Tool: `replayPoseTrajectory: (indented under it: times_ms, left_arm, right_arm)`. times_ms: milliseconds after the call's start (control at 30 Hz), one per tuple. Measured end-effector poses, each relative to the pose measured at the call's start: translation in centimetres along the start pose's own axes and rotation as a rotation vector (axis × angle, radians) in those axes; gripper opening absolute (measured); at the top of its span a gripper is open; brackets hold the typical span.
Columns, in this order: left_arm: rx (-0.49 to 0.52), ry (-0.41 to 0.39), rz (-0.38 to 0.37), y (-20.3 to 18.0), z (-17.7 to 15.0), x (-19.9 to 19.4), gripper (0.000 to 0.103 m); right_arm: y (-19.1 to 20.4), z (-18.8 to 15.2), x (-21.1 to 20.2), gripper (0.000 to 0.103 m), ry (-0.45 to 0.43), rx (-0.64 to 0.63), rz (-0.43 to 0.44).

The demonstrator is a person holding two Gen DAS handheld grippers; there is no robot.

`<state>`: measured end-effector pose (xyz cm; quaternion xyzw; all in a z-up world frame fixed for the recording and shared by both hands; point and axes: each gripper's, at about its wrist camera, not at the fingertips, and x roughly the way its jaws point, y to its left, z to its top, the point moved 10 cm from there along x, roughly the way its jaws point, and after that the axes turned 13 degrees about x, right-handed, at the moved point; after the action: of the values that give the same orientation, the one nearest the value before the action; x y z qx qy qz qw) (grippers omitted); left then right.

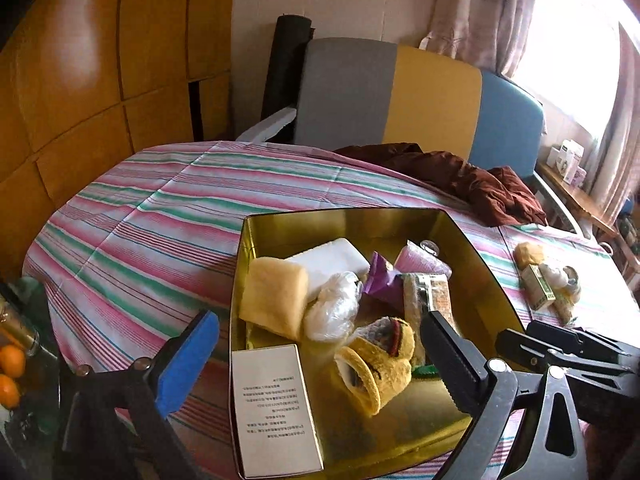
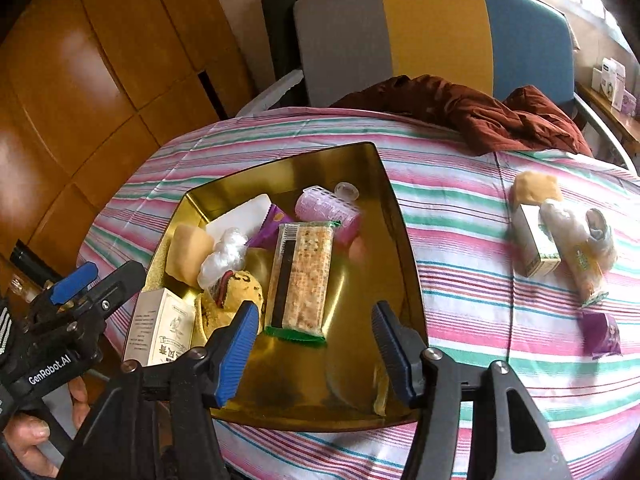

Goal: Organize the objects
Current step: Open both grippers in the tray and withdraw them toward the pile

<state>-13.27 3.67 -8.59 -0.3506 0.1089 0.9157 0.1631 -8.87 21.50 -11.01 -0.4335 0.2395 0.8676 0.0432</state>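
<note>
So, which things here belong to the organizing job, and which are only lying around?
Job:
- gold tin, already holding items
- cracker pack inside it
- small box, sponge and purple packet on the striped cloth

Lying about:
- brown garment
- chair
- oranges

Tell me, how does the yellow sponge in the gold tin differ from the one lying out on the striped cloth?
The sponge in the tin leans against a white block, wedged among other items; the sponge on the cloth sits outside the gold tin, far to the right, by a small box. The tin sponge is nearer the fingers; the other lies farther away. Both are pale yellow and soft-looking.
</note>
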Motion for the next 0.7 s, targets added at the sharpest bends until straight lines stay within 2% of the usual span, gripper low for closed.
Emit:
replayPoseTrajectory:
  times_ms: [467, 700]
  left_arm:
    - [0.056, 0.009, -0.028, -2.2, -0.2, -0.1, 0.101]
    - [0.091, 0.013, -0.056, -3.7, -0.3, -0.1, 0.101]
  right_arm:
    - [-3.5, -0.1, -1.0, 0.060, -0.019, 0.072, -0.029]
    - [-7.7, 0.1, -2.0, 0.060, -0.035, 0.151, -0.082]
